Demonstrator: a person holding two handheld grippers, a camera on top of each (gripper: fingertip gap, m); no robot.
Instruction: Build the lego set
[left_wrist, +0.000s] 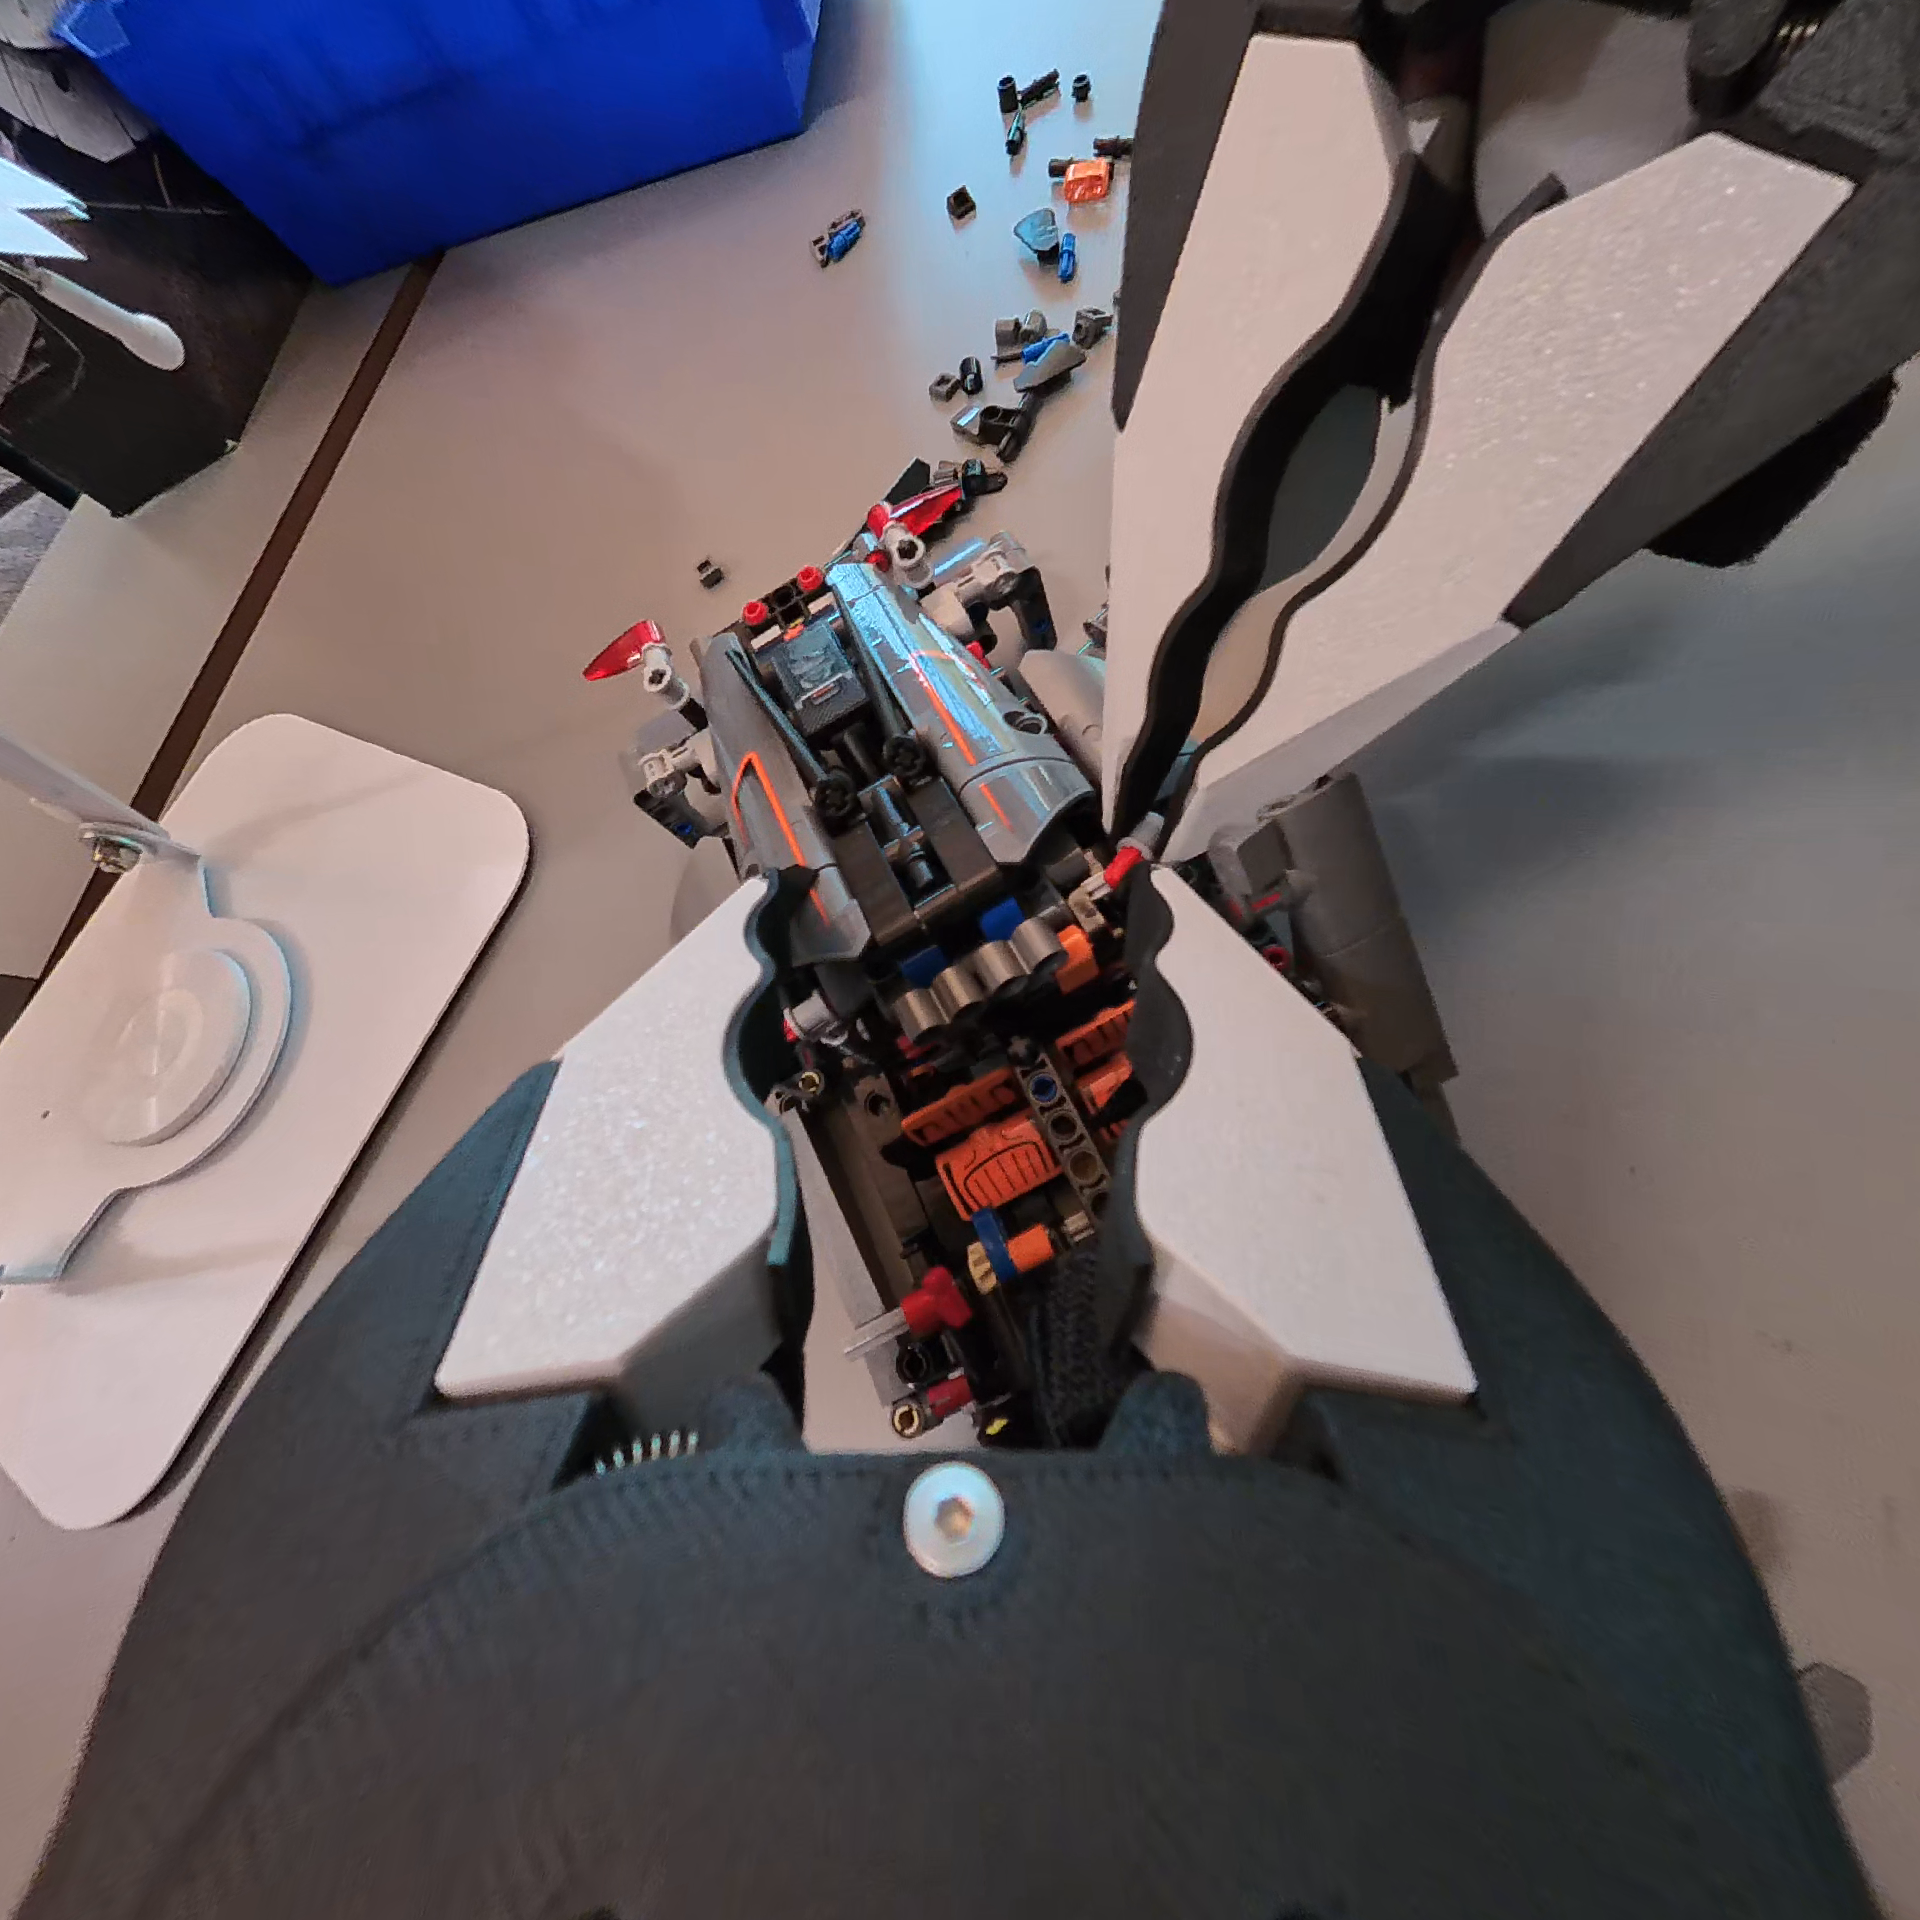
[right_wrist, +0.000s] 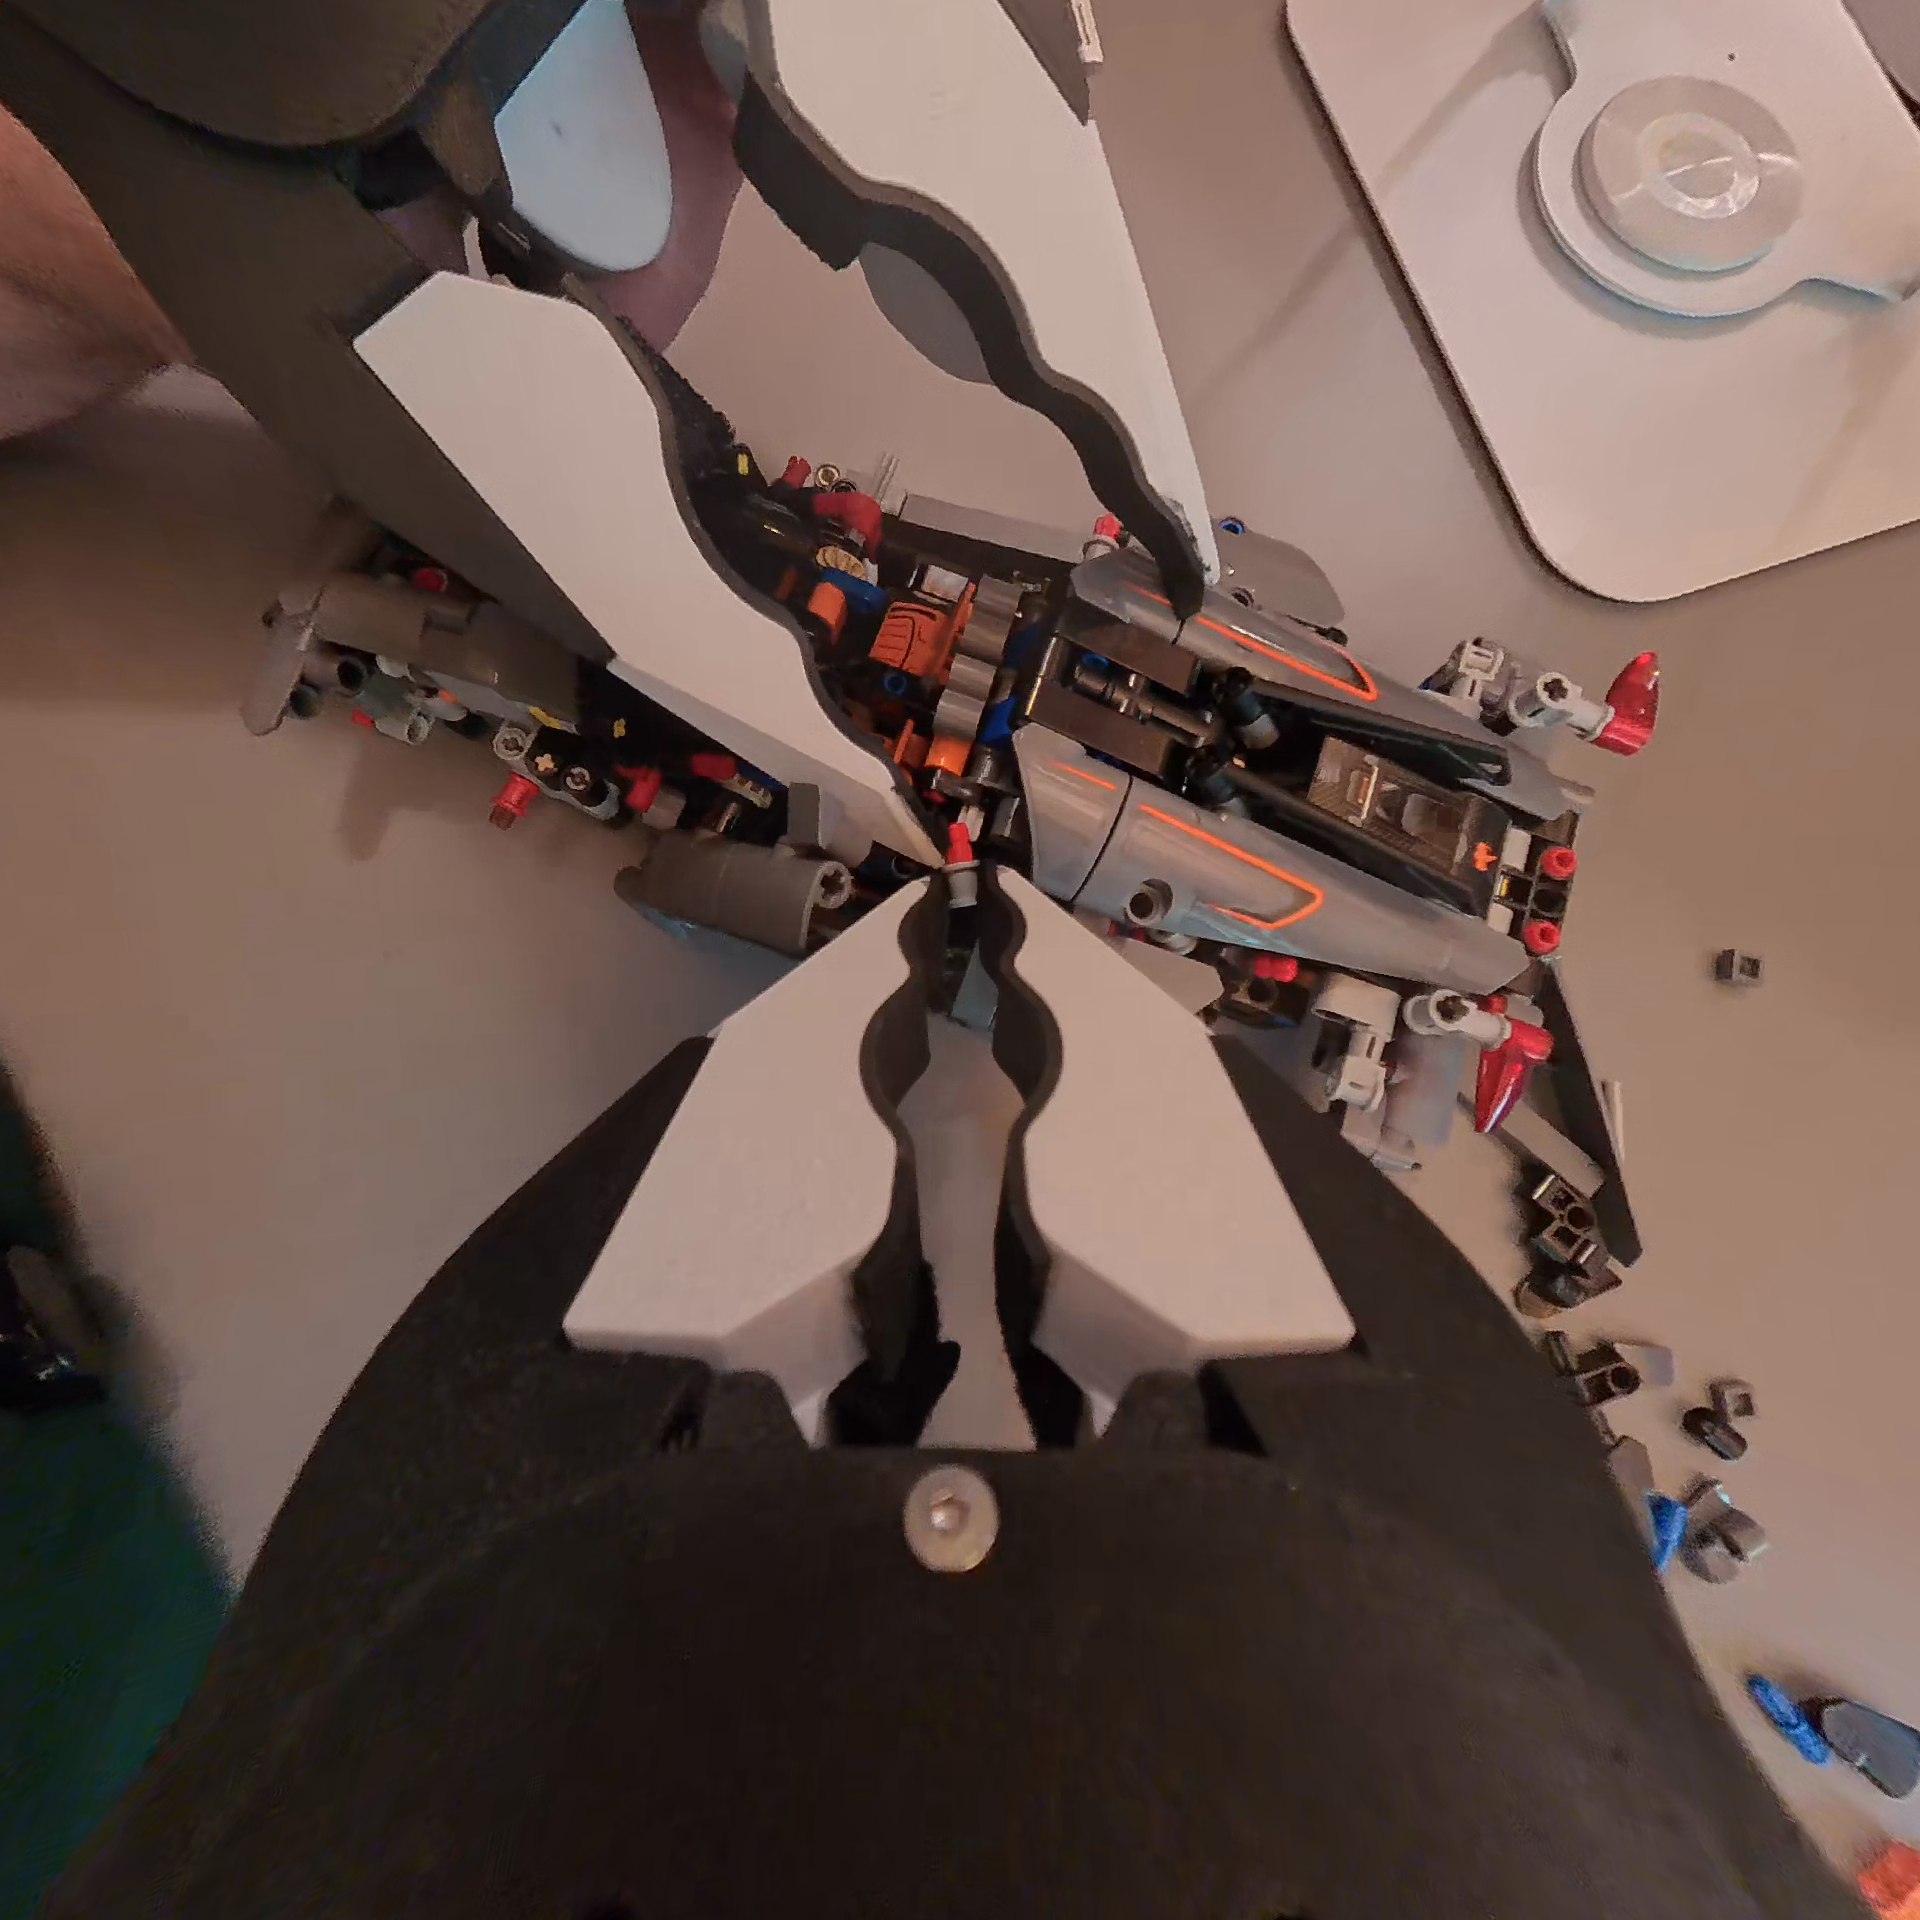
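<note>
The lego model (left_wrist: 935, 707), a long grey and black vehicle with orange lines and red tips, lies on the table and also shows in the right wrist view (right_wrist: 1299, 769). My left gripper (left_wrist: 961, 894) is shut on the model's middle, one finger on each side. It shows from the upper left in the right wrist view (right_wrist: 1060, 727). My right gripper (right_wrist: 961, 883) is shut on a small red-tipped pin (right_wrist: 958, 854) at the model's side, next to the left gripper's fingertip. It comes in from the upper right in the left wrist view (left_wrist: 1130, 842).
Loose lego pieces (left_wrist: 1029, 312) are scattered beyond the model, and to the right in the right wrist view (right_wrist: 1621, 1351). A grey sub-assembly (left_wrist: 1340, 914) lies beside the model. A blue bin (left_wrist: 468, 125) stands at the far left. A white flat stand base (left_wrist: 208, 1039) lies left of the model.
</note>
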